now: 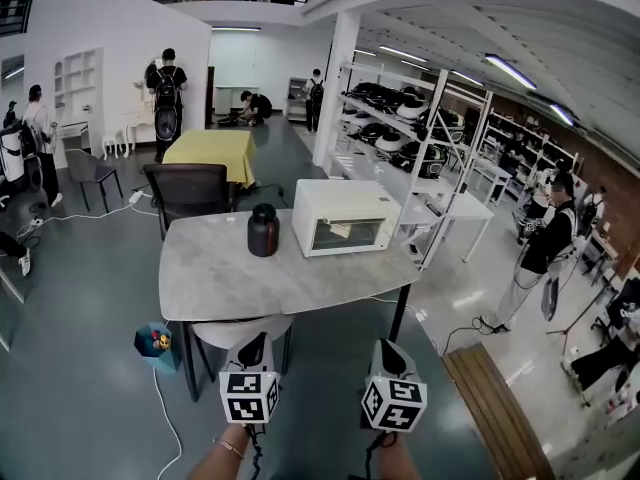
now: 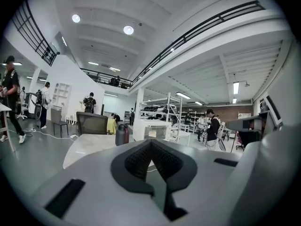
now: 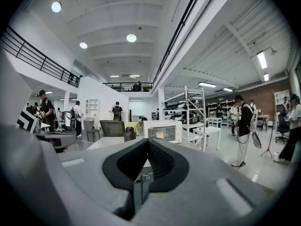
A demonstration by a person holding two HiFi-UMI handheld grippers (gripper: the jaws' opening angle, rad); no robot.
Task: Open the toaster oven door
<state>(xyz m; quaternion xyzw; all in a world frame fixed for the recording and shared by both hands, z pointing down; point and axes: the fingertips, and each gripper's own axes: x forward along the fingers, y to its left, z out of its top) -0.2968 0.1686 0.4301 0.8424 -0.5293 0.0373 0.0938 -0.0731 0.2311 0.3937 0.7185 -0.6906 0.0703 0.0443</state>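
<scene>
The toaster oven is white and sits on the grey table, near the far right corner. Its front faces this way. Its door, which has a glass window, is shut. Just to the left of the oven, also near the far edge, stands a dark jar with its lid on. It is close to the oven but does not touch it. The rest of the table top is bare. A dark chair stands behind the far edge of the table, and a white stool is tucked under the near edge. The left gripper is held in the air on this side of the near edge, well apart from the oven. Its two jaws are pressed together with nothing between them. The right gripper is held beside it, a little to the right, and it is also closed and holds nothing. Both point towards the table and only a bit down. A small blue thing lies on the floor by the near left corner of the table. Farther back there is a yellow table, and metal shelves stand on the right. People stand around the room.
</scene>
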